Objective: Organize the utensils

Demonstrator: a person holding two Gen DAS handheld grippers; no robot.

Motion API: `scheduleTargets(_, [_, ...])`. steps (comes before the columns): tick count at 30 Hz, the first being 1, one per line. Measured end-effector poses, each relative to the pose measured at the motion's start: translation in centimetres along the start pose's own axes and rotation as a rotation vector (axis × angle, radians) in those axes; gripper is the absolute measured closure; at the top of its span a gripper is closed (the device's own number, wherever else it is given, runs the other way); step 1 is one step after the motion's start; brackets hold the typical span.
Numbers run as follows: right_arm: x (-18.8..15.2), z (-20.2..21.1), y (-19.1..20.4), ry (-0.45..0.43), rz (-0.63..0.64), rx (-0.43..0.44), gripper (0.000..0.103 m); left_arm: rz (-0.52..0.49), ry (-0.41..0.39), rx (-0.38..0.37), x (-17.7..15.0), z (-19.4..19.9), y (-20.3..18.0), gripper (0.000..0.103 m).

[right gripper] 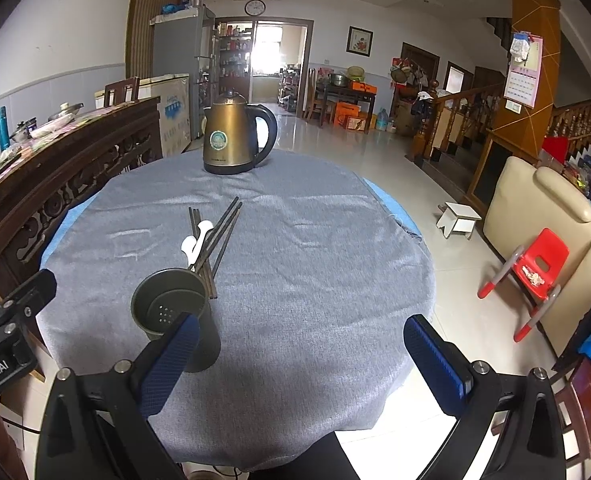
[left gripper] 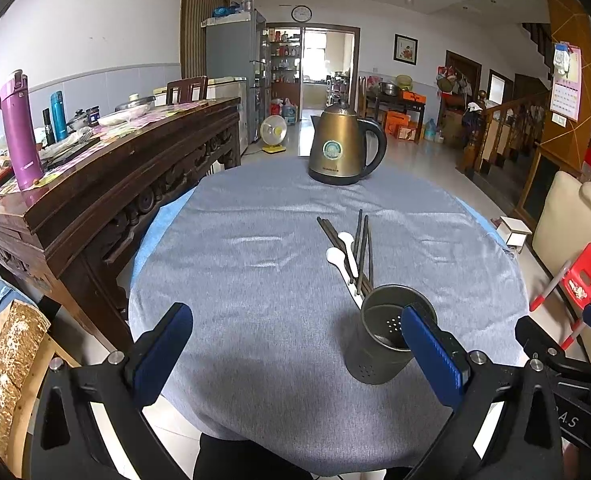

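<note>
While the left gripper hovers over the near edge of the counter, its jaws stand wide apart with nothing between them. A metal holder stands upright by the right finger; chopsticks and two white spoons lie flat just behind it, a kettle at the far edge.

From the right wrist, the right gripper is likewise spread and empty, the holder behind its left finger, the chopsticks and spoons beyond.
</note>
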State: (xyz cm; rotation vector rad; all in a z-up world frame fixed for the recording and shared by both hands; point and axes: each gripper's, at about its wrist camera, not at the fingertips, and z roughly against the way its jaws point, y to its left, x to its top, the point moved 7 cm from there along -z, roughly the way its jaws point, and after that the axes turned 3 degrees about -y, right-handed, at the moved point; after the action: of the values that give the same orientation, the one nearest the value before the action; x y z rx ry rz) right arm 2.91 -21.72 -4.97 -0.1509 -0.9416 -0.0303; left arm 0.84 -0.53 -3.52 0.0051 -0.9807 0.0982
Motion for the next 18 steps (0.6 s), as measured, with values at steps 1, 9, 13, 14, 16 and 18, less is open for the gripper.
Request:
scheduleTargets(1, [-0.1,0.0,0.1,-0.009,-0.004,0.001,0.0,-0.001,0.002,0.0,0.0,-0.1,0.0,0.0])
scheduleTargets(9, [-0.2,-1.0,0.1,0.006,-0.032,0.032,0.0,0.021,0.016,0.01,0.0,-1.0,0.9,0.0])
scheduleTargets(13, [-0.3,-1.9,-0.2,0.035,-0.067,0.073,0.0,0.039,0.023,0.027,0.1,-2.0,2.0,0.0])
scheduleTargets(14, [-0.2,-2.1,-0.2,0.036,-0.084,0.093,0.0,0.043,0.025,0.03,0.2,-2.2,2.3,0.0])
scheduleTargets(16, [-0.1,-2.7,-0.2,0.036,-0.083,0.102,0.0,0.048,0.023,0.017,0.3,-2.7,2.6,0.0])
scheduleTargets(18, [0.0,-3.0,-0.2,0.024,-0.072,0.1,0.0,0.055,0.025,0.018,0.5,-3.1,3.0,0.0])
